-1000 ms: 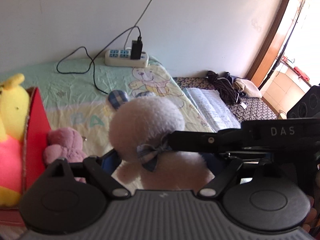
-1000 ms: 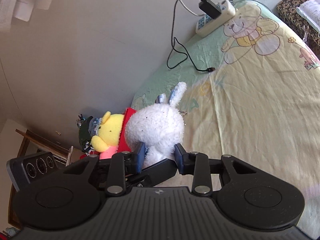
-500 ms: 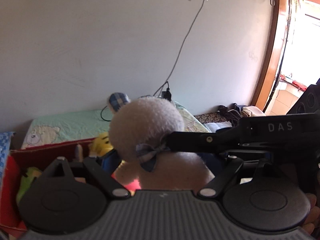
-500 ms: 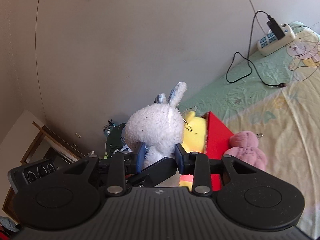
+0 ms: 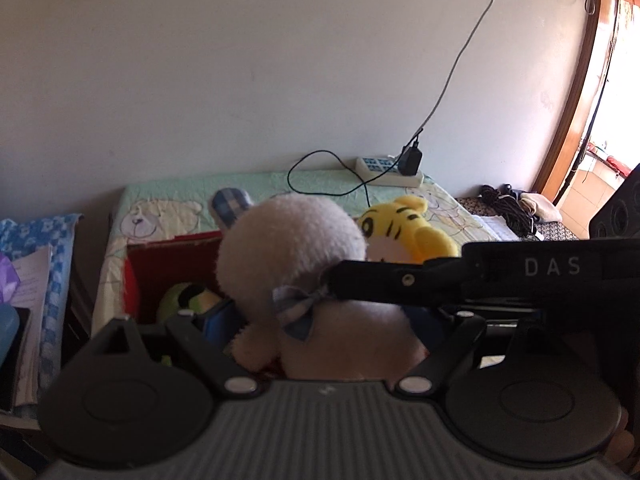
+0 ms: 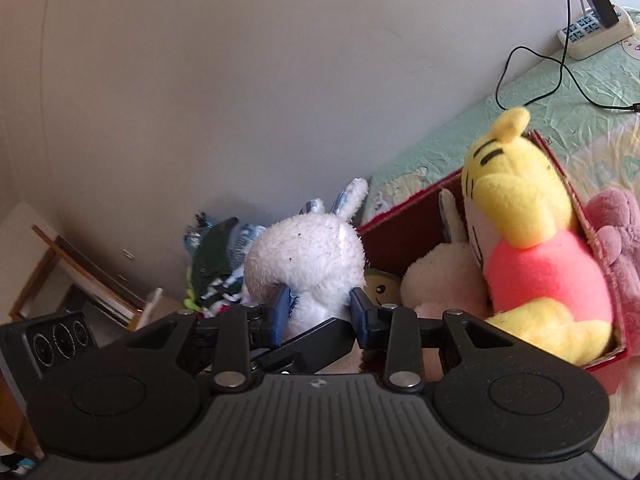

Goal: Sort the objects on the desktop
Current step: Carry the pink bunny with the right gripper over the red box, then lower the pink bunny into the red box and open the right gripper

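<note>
Gripping white plush rabbit (image 6: 308,256) from both sides: right gripper (image 6: 320,312) clenched at neck, left gripper (image 5: 320,332) apparently around body; red box (image 6: 404,220) just right.

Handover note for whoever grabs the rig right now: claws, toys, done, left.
Right claw: shut on the white rabbit plush at its neck.
Left claw: pads on either side of the rabbit's body, shut on it as far as the left wrist view shows.
Rabbit is held up at the near edge of the red box, not yet in it.
Done: yellow tiger plush, a pale plush and a green toy sit in the box.
Left: drop the rabbit in; the pink plush lies outside against the box wall.
</note>
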The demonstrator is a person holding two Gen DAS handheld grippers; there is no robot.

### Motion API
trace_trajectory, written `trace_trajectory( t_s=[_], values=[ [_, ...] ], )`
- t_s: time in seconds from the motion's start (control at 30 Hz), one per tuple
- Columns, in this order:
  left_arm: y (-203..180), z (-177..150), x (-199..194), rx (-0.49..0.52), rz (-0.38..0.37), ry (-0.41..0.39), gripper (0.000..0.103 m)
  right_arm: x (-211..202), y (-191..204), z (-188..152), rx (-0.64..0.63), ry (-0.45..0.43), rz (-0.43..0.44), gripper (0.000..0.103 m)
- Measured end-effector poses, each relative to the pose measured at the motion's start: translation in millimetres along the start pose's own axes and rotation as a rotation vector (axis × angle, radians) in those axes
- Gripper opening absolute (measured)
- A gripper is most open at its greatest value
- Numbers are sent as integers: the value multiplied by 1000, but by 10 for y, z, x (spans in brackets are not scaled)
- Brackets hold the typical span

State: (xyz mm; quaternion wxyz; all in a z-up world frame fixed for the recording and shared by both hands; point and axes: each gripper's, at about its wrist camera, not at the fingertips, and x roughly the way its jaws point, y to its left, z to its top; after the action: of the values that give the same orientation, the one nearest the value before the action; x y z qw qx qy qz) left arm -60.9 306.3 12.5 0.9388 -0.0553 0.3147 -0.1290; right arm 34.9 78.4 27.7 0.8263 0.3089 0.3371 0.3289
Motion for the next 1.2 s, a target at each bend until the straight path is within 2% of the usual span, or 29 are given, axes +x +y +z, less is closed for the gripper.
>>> trace_trajectory(
  t_s=[0.17,0.3,0.43,0.53,0.67,0.8,0.93,1.03,1.2],
  values=[
    [234,-89,264,-36,-50,64,88,260,3,-59,-26,19,-103,34],
    [287,-159,473,-39,-85,118,89,376,51,-140,-88,39,-219,33],
    [254,-242,647,13,-78,184,88,512,102,-177,-157,83,-306,31],
    [186,-270,706,45,-77,185,88,591,152,-200,-197,94,-370,30],
    [110,-241,778,68,-76,183,90,565,176,-180,-210,52,-448,26],
    [263,-286,855,15,-85,228,90,736,86,-165,-188,120,-453,27],
    [403,-287,726,-15,-98,231,82,826,129,-176,-206,133,-465,30],
    [406,-302,602,-2,-85,222,83,790,77,-160,-159,126,-422,33],
    [365,-330,340,48,-72,179,83,684,153,-160,-190,119,-382,38]
  ],
)
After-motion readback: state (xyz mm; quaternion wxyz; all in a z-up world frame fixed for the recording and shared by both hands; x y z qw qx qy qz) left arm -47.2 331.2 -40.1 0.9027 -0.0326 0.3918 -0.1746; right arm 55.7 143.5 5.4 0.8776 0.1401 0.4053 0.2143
